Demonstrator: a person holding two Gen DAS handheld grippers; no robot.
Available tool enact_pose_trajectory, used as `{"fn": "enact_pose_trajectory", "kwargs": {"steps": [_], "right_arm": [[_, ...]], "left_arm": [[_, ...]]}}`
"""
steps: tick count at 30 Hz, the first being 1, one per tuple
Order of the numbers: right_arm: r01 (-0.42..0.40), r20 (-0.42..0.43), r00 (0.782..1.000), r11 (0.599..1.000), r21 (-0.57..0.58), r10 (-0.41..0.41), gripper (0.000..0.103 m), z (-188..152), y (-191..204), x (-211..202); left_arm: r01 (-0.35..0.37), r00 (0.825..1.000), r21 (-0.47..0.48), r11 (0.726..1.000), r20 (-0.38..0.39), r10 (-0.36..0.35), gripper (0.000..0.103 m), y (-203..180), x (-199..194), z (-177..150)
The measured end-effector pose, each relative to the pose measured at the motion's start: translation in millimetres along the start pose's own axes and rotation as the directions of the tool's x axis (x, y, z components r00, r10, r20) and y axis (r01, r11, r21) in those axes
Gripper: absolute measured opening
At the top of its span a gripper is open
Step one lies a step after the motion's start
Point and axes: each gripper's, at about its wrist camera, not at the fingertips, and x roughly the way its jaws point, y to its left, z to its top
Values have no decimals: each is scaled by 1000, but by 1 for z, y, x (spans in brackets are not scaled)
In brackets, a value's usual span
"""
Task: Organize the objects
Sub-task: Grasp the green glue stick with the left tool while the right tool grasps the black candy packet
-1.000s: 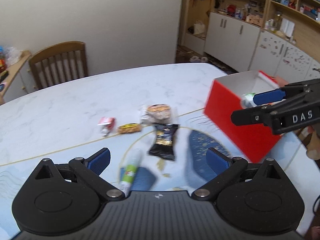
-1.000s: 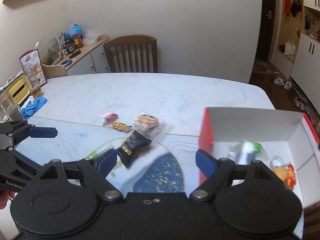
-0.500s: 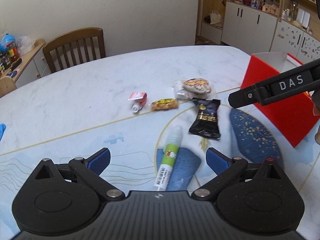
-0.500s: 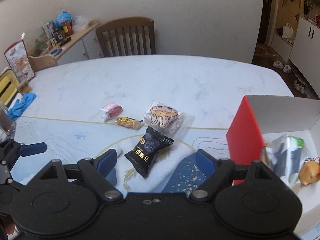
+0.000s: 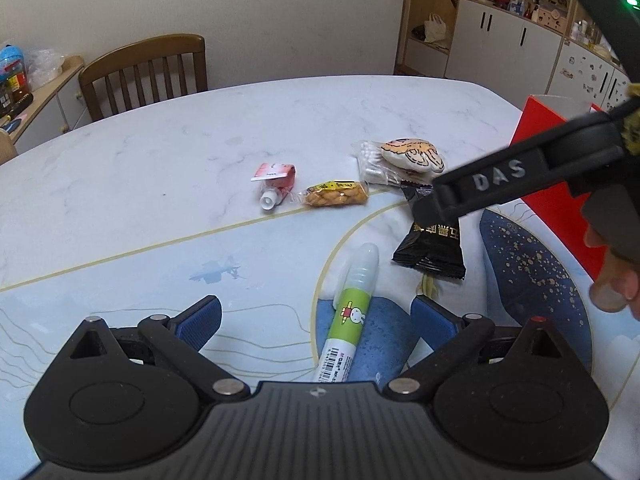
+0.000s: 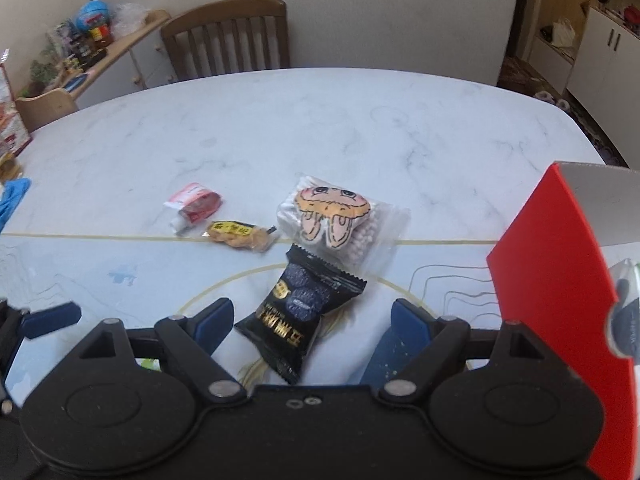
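left gripper (image 5: 316,318): jaws wide apart, nothing pressed between the blue pads; it points down at the table, with the glue stick lying in the gap.
right gripper (image 6: 308,322): jaws wide apart, holding nothing; the black snack packet lies between the two fingers, and neither pad touches it.
glue stick (image 5: 352,312): white tube with a green label and a small rabbit figure, flat on the table, cap end pointing away from the left gripper.
black snack packet (image 6: 300,312): dark wrapper with gold lettering, flat on the table, just beside the glue stick and near the cotton swab bag.
cotton swab bag (image 6: 340,220): clear bag with a cartoon cut-out on top, lying beyond the black packet and touching its far end.
peanut packet (image 5: 336,196): small clear wrapper of orange-brown pieces with a yellow label, between the red tube and the cotton swab bag.
red tube (image 5: 274,182): small red and white tube with a white cap, just left of the peanut packet.
red box (image 6: 560,300): open box, red outside and white inside, at the right side of the table; some items lie inside, too blurred to identify.
table (image 5: 160,168): marbled white top with blue and gold patterned areas.
chair (image 5: 148,68): wooden, slatted back, at the far edge of the table.
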Motion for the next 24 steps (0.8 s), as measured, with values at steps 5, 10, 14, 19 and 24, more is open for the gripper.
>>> {"fn": "enact_pose_trajectory", "kwargs": {"steps": [5, 10, 14, 19, 24], "right_arm": [[9, -21, 1000, 999, 34, -8, 86, 5, 1, 12], [23, -38, 999, 999, 47, -21, 86, 9, 7, 23], [27, -59, 998, 997, 70, -23, 84, 11, 8, 30], [35, -75, 997, 997, 64, -30, 83, 9, 11, 36], [40, -81, 996, 998, 49, -36, 70, 6, 13, 36]], "left_arm": [[20, 1000, 1, 1000, 3, -20, 98, -3, 5, -1], [27, 1000, 4, 1000, -3, -27, 85, -5, 10, -2], [21, 1000, 3, 1000, -21, -21, 72, -4, 15, -4], [14, 1000, -1, 1000, -24, -14, 57, -3, 16, -6], [15, 1000, 32, 999, -23, -15, 42, -8, 17, -5]]}}
